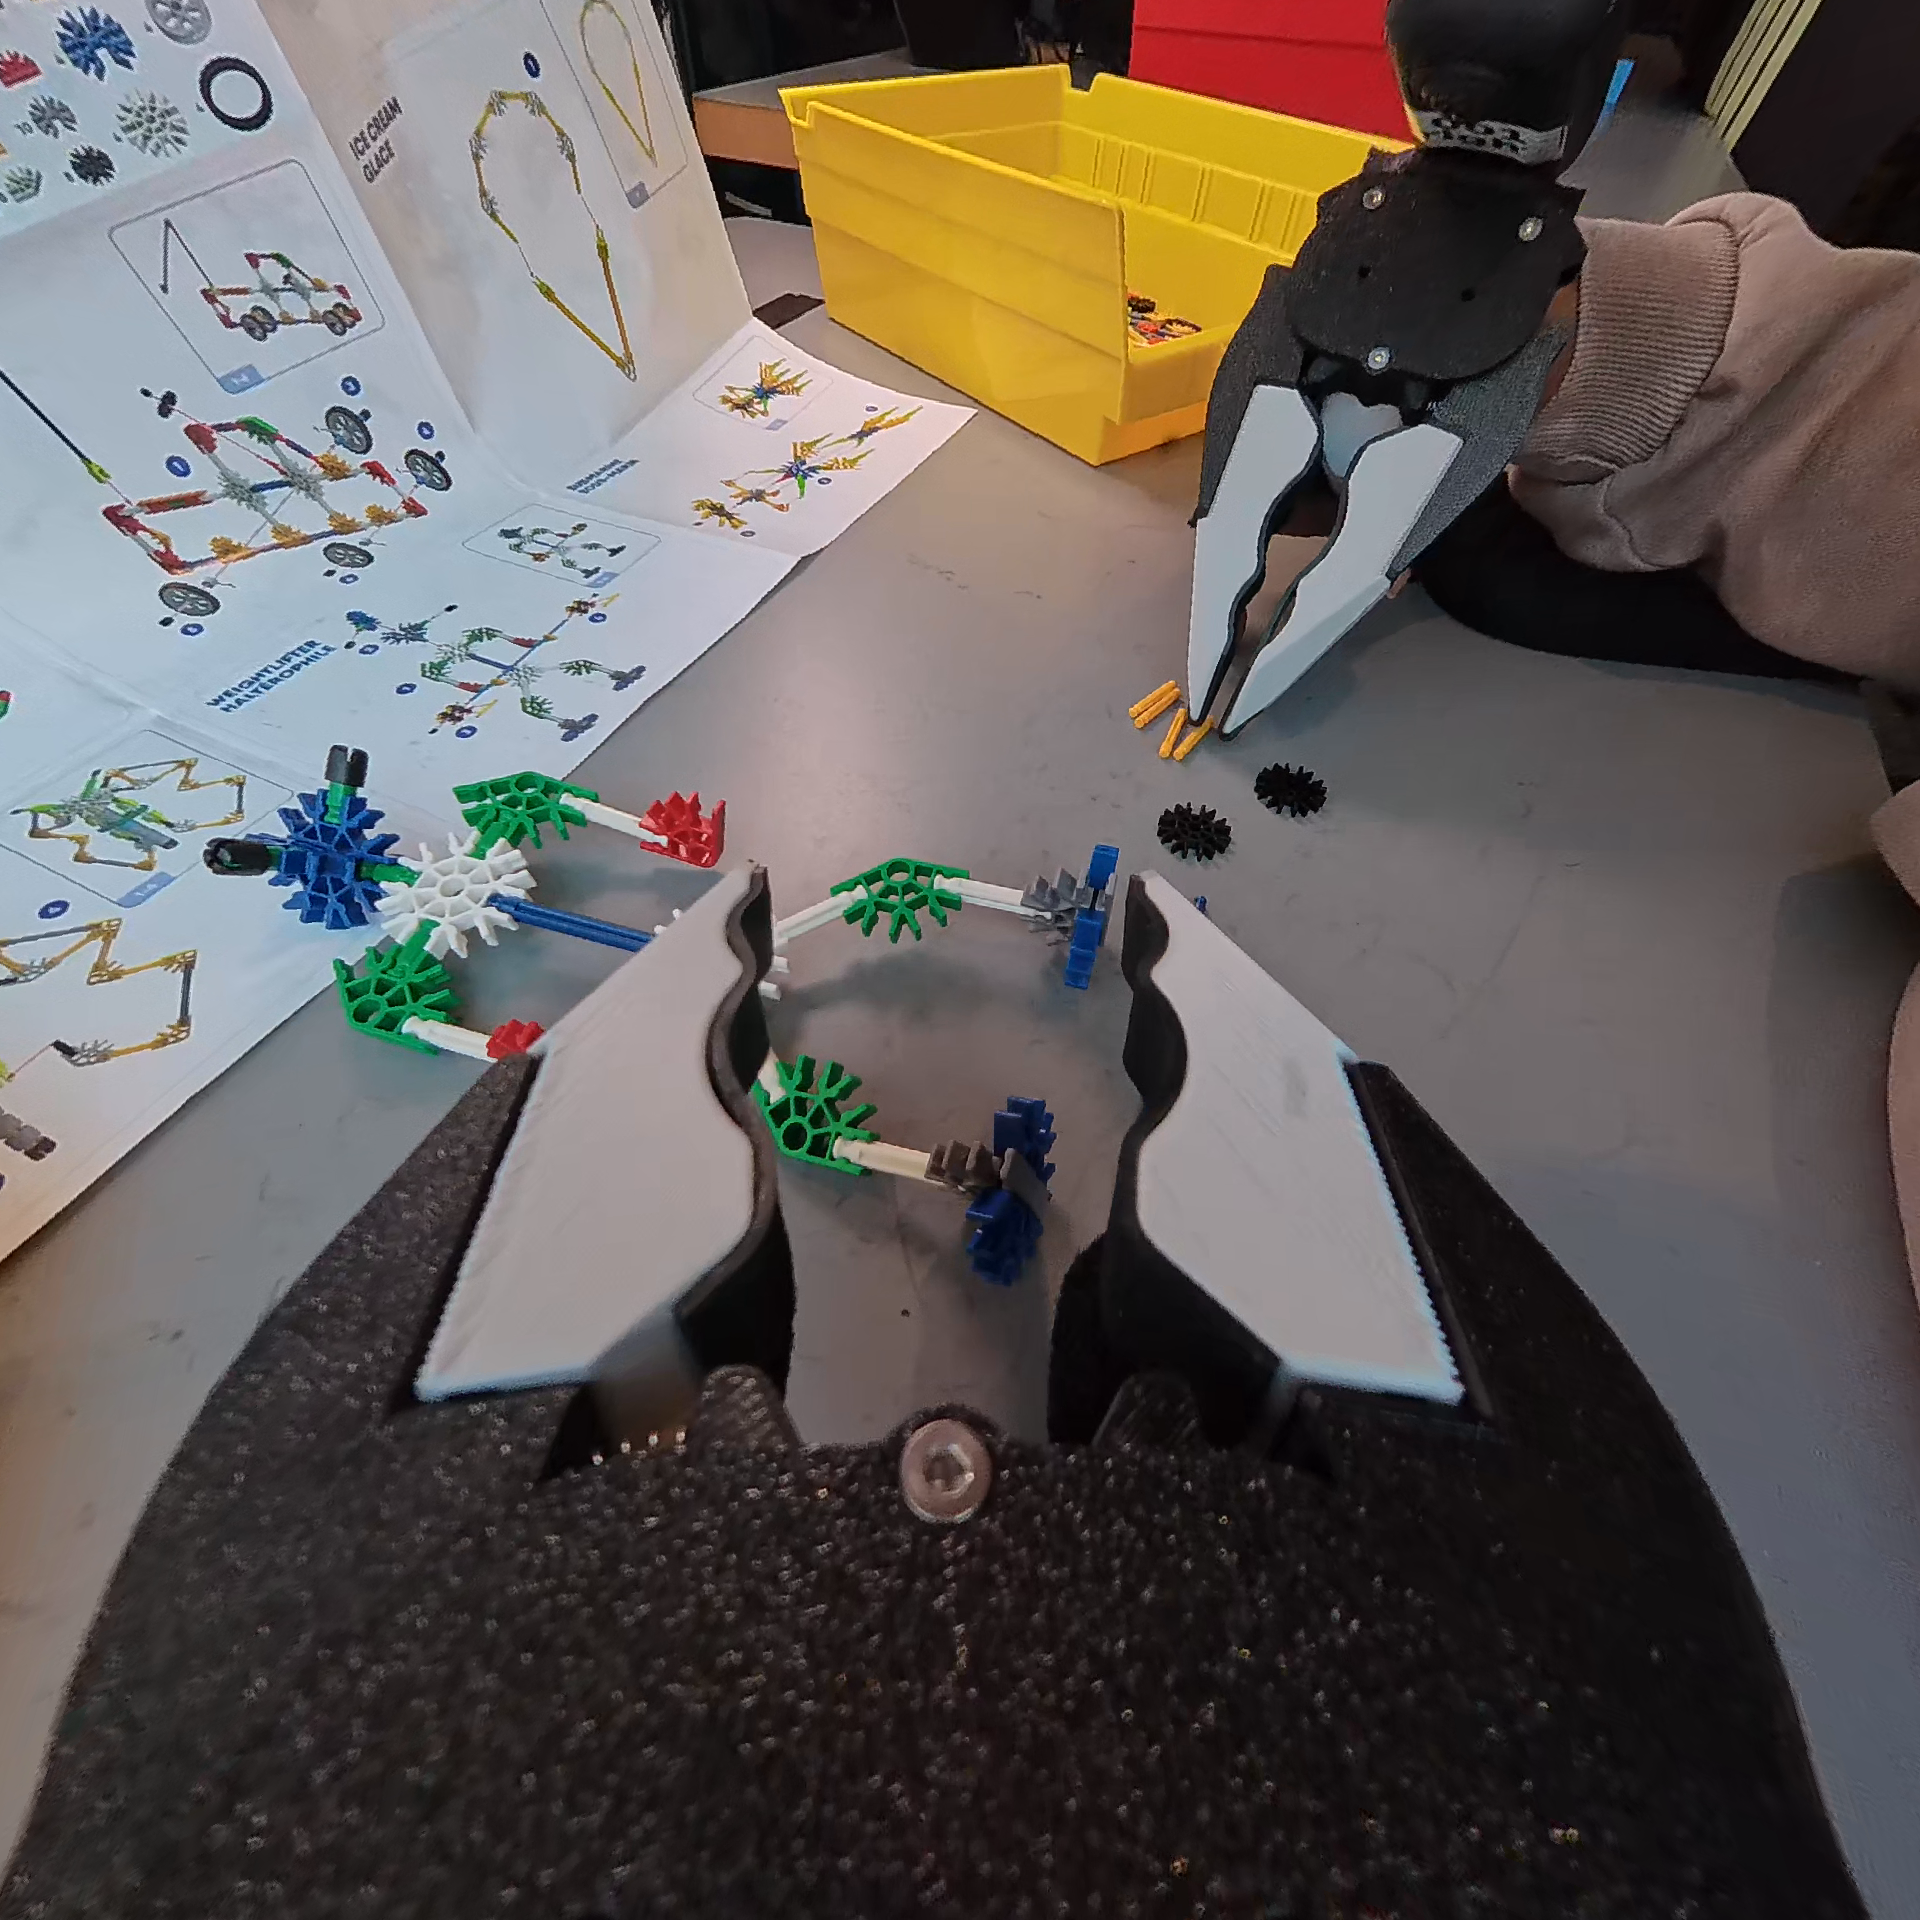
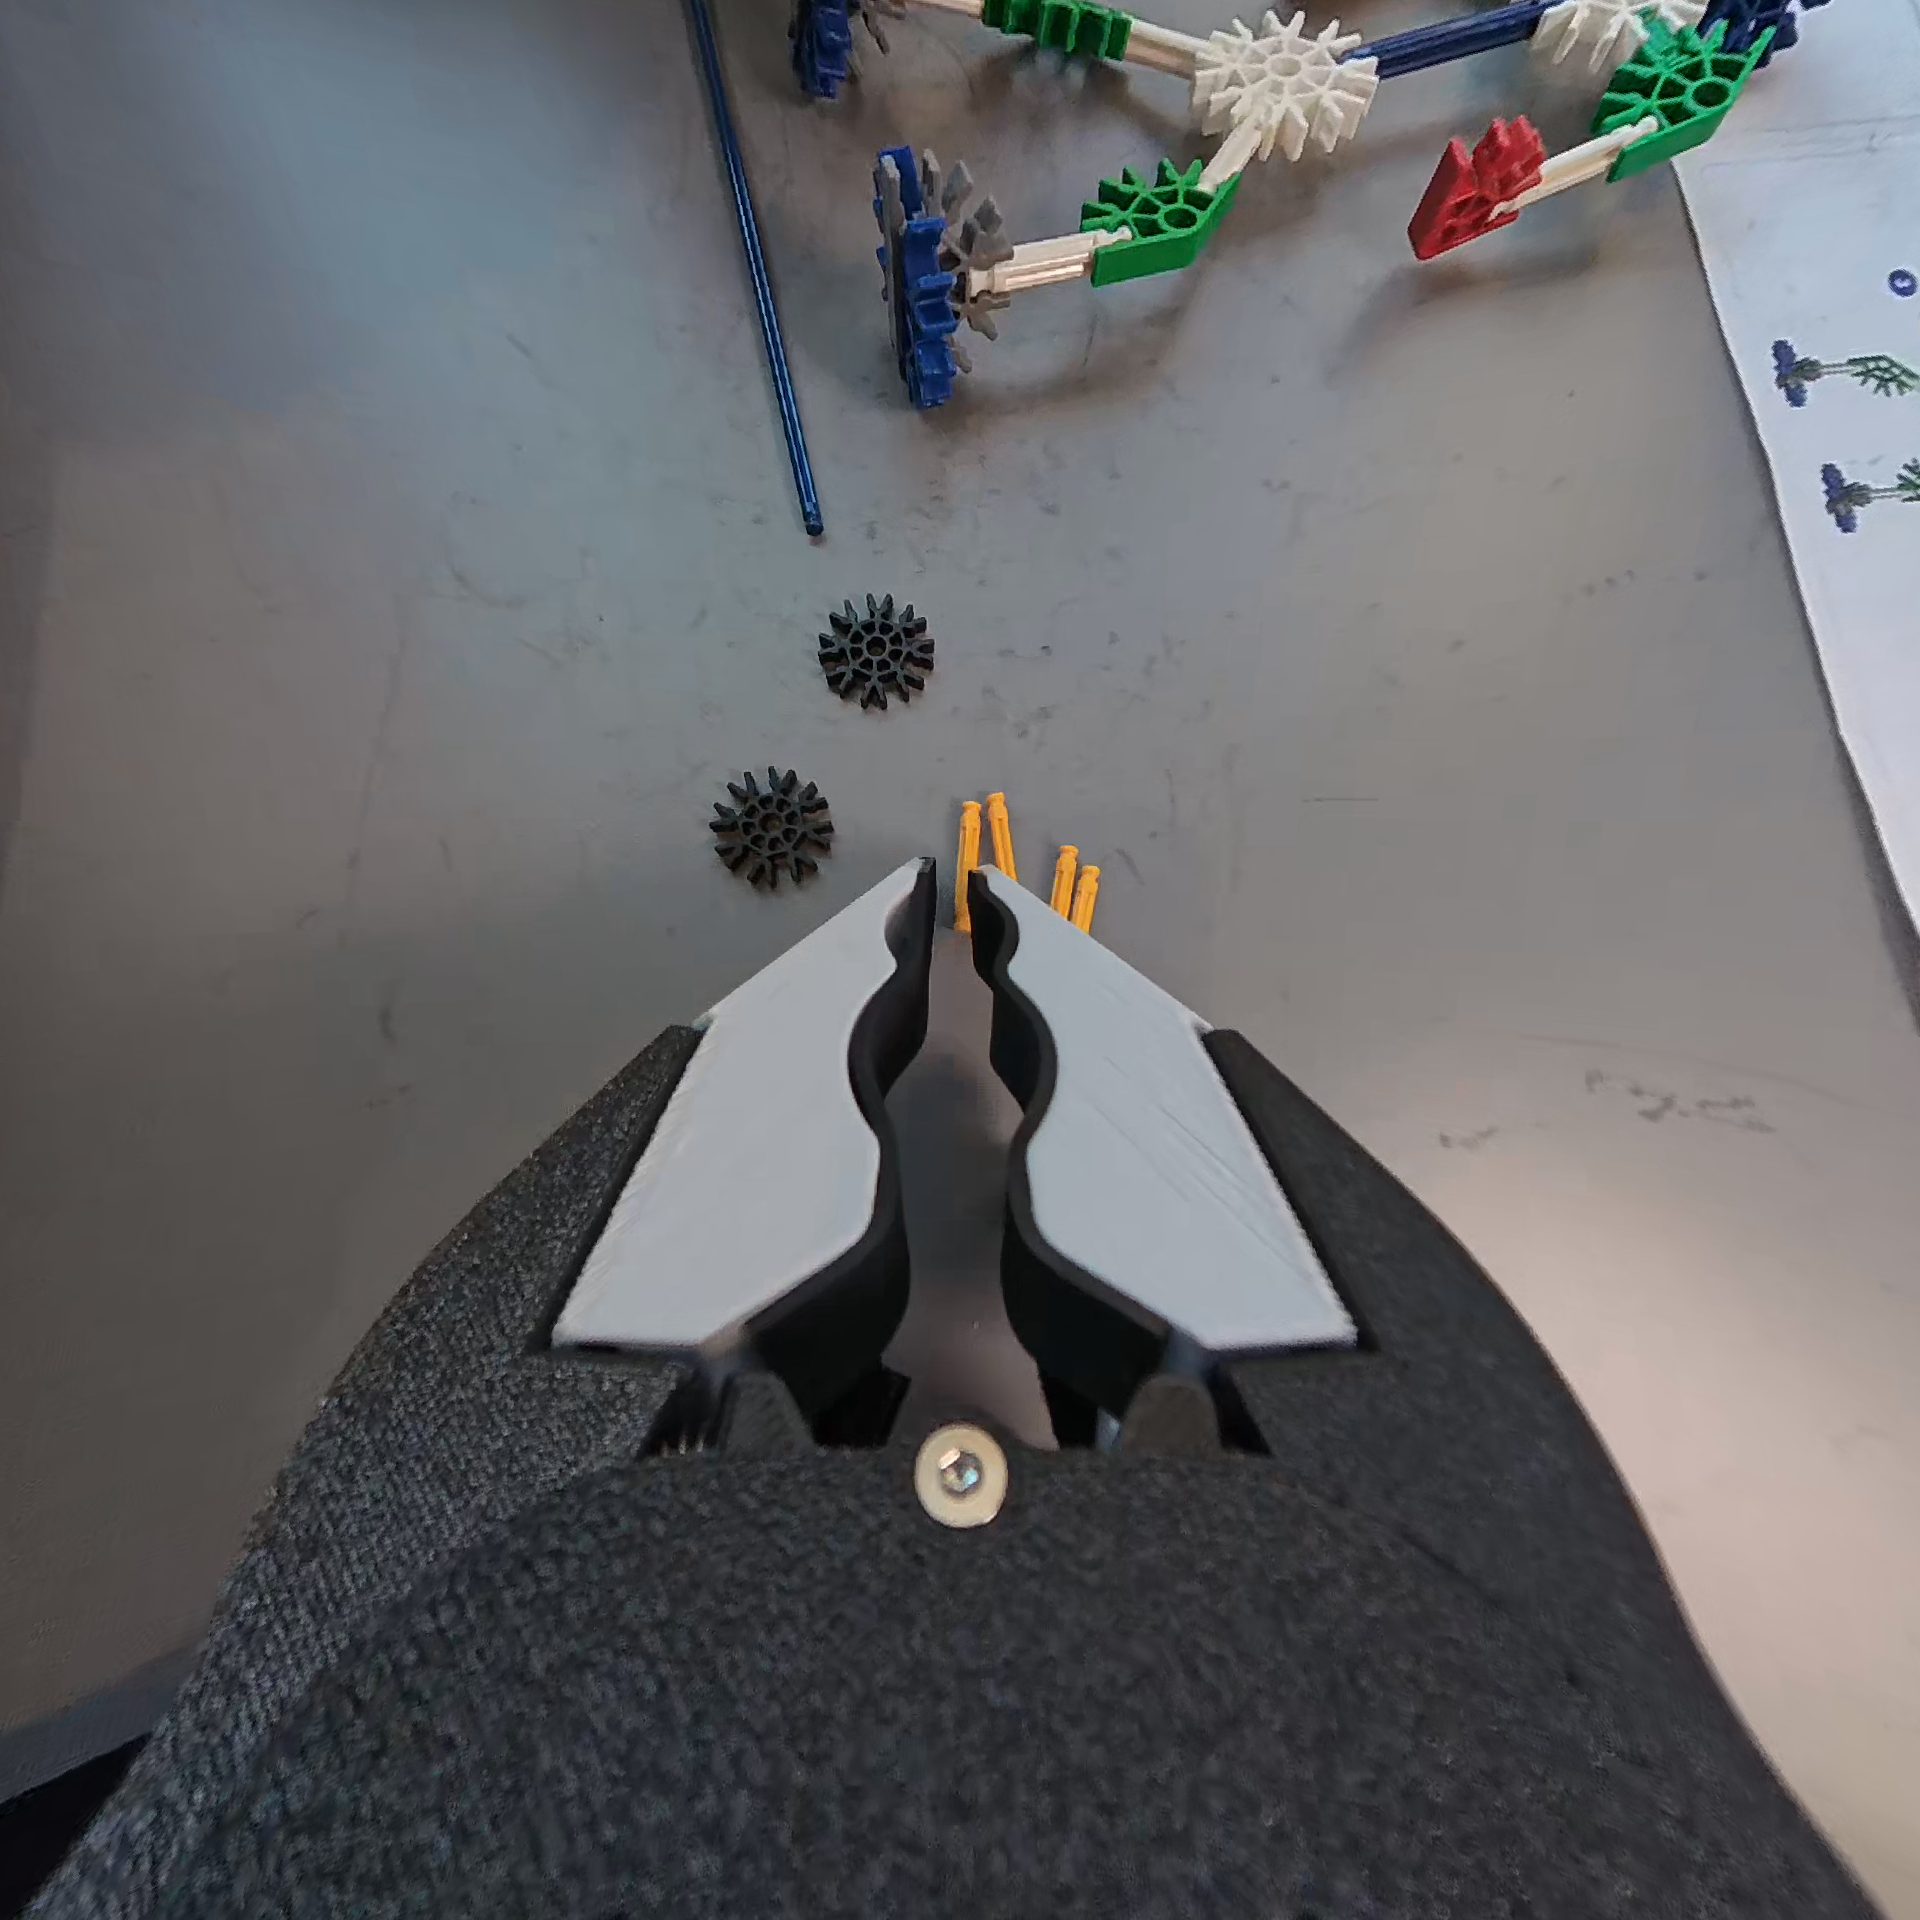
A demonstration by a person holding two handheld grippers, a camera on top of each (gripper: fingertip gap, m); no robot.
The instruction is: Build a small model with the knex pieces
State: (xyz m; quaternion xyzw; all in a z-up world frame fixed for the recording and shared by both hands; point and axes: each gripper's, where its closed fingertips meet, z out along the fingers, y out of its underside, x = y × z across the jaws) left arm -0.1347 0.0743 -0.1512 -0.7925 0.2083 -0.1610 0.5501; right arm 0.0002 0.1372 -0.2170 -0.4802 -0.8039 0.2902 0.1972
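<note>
A model of rods and connectors lies on the grey table. My left gripper is open just above it, with a green connector and a blue and grey end piece between the jaws. The left finger covers the model's middle. My right gripper stands tips down on the table, narrowly shut around one orange rod; it also shows in the left wrist view. More orange rods lie beside it. The model also shows at the top of the right wrist view.
Two black connectors lie left of the right gripper, also in the left wrist view. A long blue rod lies farther off. An instruction sheet covers the left. A yellow bin stands behind. A person's sleeve is at right. Across from one pair of fingers to the other is roughly 15 cm.
</note>
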